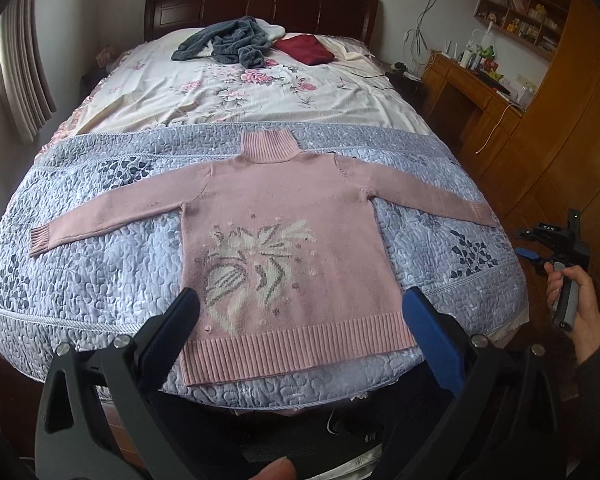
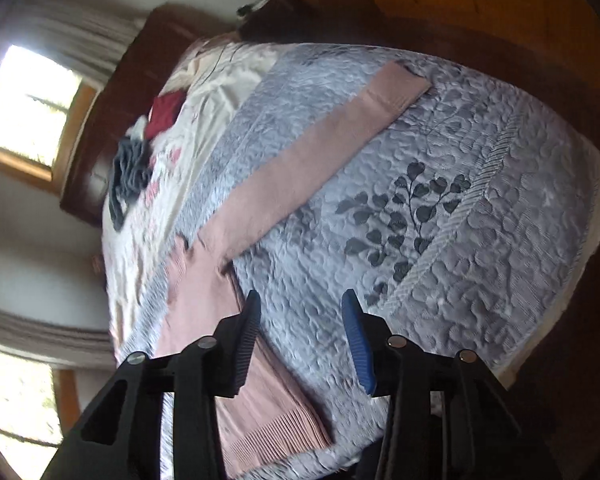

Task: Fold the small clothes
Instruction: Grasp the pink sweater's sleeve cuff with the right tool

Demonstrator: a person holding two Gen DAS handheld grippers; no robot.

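Observation:
A pink turtleneck sweater (image 1: pixel 284 216) with a pale flower pattern lies flat, front up, on the blue-grey quilt (image 1: pixel 100 272), both sleeves spread out. My left gripper (image 1: pixel 300 304) hovers above the hem, open wide, nothing between its fingers. In the right wrist view the sweater's right sleeve (image 2: pixel 300 160) runs diagonally up across the quilt (image 2: pixel 460 240). My right gripper (image 2: pixel 300 304) is open and empty, above the quilt just right of the sweater's side edge. The right gripper (image 1: pixel 556 244) also shows in the left wrist view, held by a hand beside the bed's right corner.
A grey garment (image 1: pixel 228 44) and a dark red folded cloth (image 1: pixel 304 50) lie near the dark wooden headboard (image 1: pixel 260 4) on a floral sheet. A wooden desk (image 1: pixel 468 88) and wardrobe stand to the right. Curtains (image 1: pixel 20 60) hang at the left.

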